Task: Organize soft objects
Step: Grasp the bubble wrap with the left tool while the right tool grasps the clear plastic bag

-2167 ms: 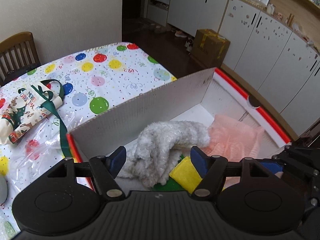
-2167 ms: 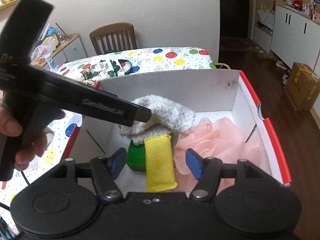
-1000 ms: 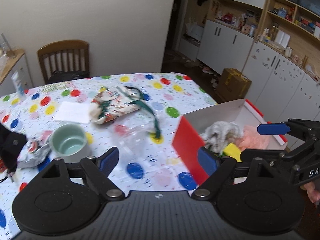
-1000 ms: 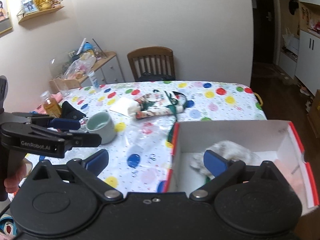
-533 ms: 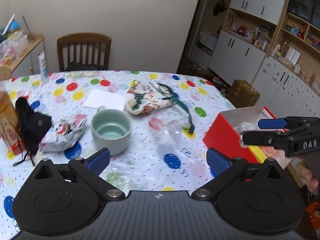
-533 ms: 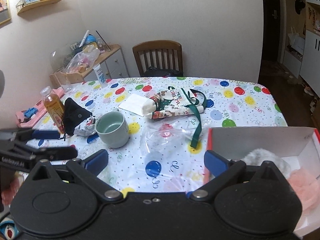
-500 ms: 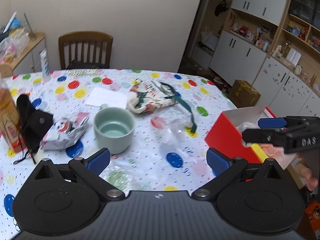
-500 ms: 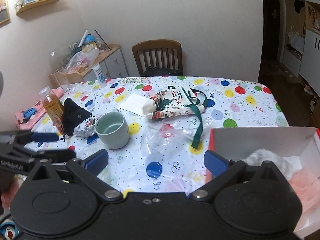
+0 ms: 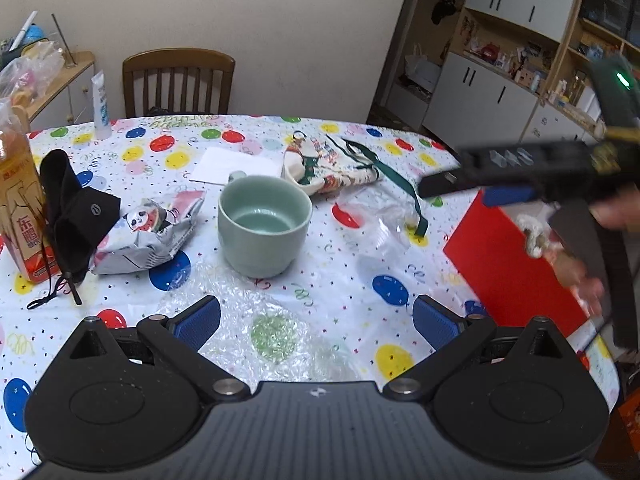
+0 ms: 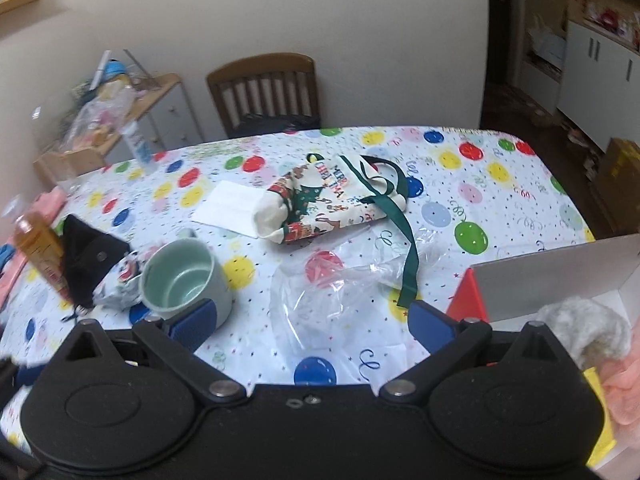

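Note:
A red-and-white cardboard box (image 10: 552,280) stands at the table's right edge, holding a grey fluffy cloth (image 10: 584,328), a pink mesh sponge (image 10: 624,384) and a yellow sponge (image 10: 600,436). In the left wrist view the box (image 9: 516,264) is partly hidden by the blurred right gripper (image 9: 472,186). A Christmas-print fabric bag (image 9: 332,168) with green straps lies mid-table, also in the right wrist view (image 10: 328,200). A black pouch (image 9: 72,212) lies at the left. My left gripper (image 9: 316,320) is open and empty above the tablecloth. My right gripper (image 10: 312,318) is open and empty.
A green ceramic cup (image 9: 264,228) stands mid-table beside a panda-print packet (image 9: 148,232). A drink carton (image 9: 16,200), white paper (image 9: 236,166), clear plastic bag (image 10: 340,292) and bubble wrap (image 9: 264,328) lie about. A wooden chair (image 9: 178,80) stands behind the table.
Both grippers have pulled back from the box, where the grey cloth now lies, and swung left over the table. The right gripper has risen across the left view.

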### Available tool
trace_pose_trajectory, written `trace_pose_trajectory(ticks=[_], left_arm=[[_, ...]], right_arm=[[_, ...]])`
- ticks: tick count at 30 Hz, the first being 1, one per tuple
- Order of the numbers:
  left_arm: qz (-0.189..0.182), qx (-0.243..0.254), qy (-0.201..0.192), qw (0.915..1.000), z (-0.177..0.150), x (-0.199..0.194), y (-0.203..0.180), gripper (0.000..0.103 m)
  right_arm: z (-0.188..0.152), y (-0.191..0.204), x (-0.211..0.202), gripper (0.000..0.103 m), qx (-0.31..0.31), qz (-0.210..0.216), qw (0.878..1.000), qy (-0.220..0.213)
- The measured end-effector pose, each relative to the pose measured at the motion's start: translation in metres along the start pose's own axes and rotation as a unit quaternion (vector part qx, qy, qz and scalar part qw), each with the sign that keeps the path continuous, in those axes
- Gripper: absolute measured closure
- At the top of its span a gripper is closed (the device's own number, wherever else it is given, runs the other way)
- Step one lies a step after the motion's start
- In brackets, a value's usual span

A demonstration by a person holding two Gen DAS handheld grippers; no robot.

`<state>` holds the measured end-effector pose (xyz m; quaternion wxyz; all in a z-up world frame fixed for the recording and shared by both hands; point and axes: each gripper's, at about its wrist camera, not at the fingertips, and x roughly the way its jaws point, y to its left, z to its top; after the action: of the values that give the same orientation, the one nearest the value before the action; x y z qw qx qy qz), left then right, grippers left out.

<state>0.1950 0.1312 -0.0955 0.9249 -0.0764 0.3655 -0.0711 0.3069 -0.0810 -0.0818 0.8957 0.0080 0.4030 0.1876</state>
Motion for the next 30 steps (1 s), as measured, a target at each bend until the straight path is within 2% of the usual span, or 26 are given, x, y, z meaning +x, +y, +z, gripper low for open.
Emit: trace_pose_trajectory(ticks=[8,15,18,20,27,30], left_arm=[[0.002,0.040,0.004,0.9992,-0.012,0.018,-0.003,0.000],[-0.005,0.061,0.007,0.9981,-0.020,0.031,-0.003,0.000],[-0.013,0.066,0.014,0.9976,-0.024,0.038,-0.003,0.000],[-0.016,0.068,0.020,0.9974,-0.027,0.042,-0.002,0.000],[-0.025,0.081,0.038,0.9957,-0.036,0.056,-0.003,0.000],[-0.028,0.082,0.044,0.9953,-0.037,0.062,-0.003,0.000]], right_arm=[[0.015,0.009,0.044,0.003,0.046,-0.045,0.998,0.019],[0.032,0.002,0.082,0.009,0.102,-0.088,0.990,0.045],[0.035,-0.001,0.097,0.012,0.132,-0.106,0.984,0.058],[0.036,-0.004,0.107,0.020,0.152,-0.117,0.979,0.065],[0.034,-0.023,0.130,0.026,0.234,-0.152,0.957,0.078],[0.029,-0.030,0.135,0.030,0.270,-0.151,0.947,0.080]])
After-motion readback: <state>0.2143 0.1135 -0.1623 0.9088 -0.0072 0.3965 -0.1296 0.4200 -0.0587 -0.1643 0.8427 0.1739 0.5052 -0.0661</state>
